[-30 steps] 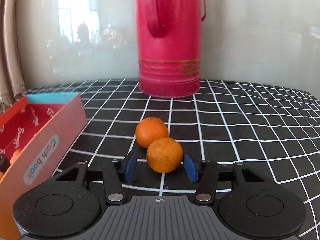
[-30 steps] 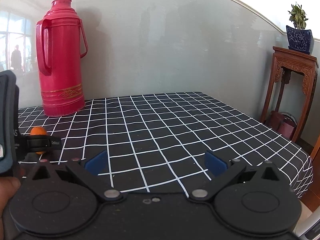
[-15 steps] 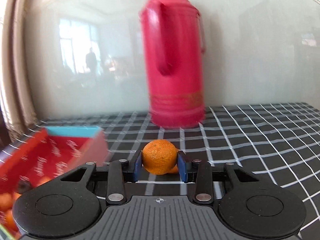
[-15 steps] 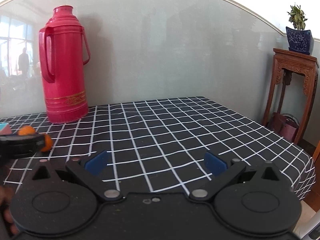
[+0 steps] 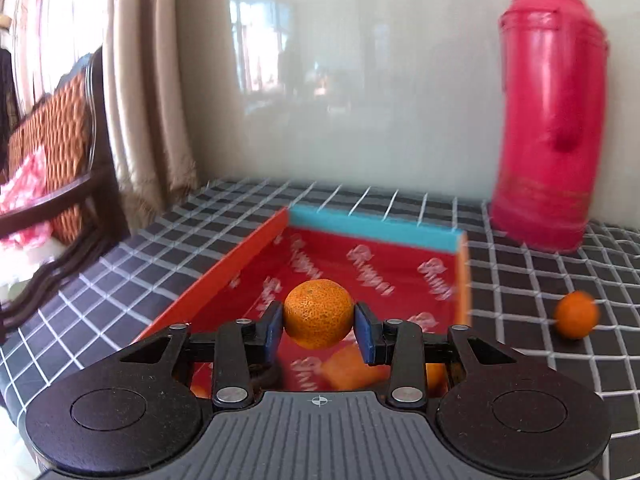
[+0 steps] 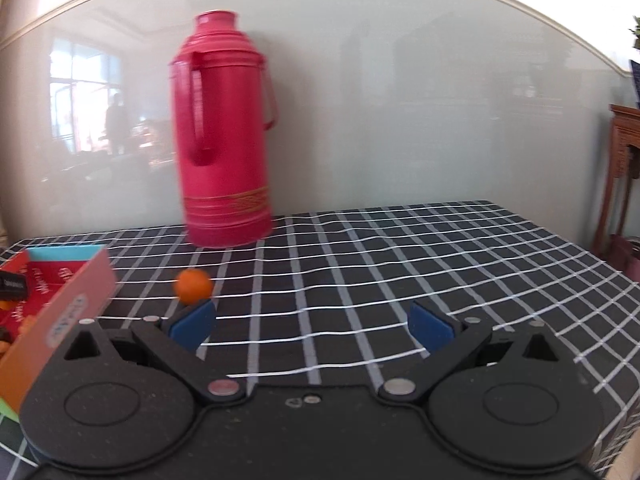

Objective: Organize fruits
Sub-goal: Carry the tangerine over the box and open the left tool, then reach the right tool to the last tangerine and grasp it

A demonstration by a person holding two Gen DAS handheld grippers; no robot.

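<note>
My left gripper (image 5: 319,330) is shut on an orange mandarin (image 5: 319,312), its blue pads pressing both sides. It hangs over the open red box (image 5: 240,264) with a teal end wall; orange fruit pieces (image 5: 352,366) lie in the box below. A second mandarin (image 5: 576,314) rests on the checked cloth right of the box, seen too in the right wrist view as the mandarin (image 6: 193,285) just beyond my right gripper's left pad. My right gripper (image 6: 312,326) stands open, nothing between its fingers. The box (image 6: 76,300) sits at its left.
A tall red thermos (image 6: 226,136) stands at the back by the glossy wall. The black-and-white checked tablecloth (image 6: 400,264) stretches to the right. A chair and curtain (image 5: 132,100) lie beyond the table's left edge; a wooden stand (image 6: 624,168) is at far right.
The left gripper closed on the near mandarin, lifted it and swung left over the red box. The right gripper turned left, bringing the thermos, box and remaining mandarin into view.
</note>
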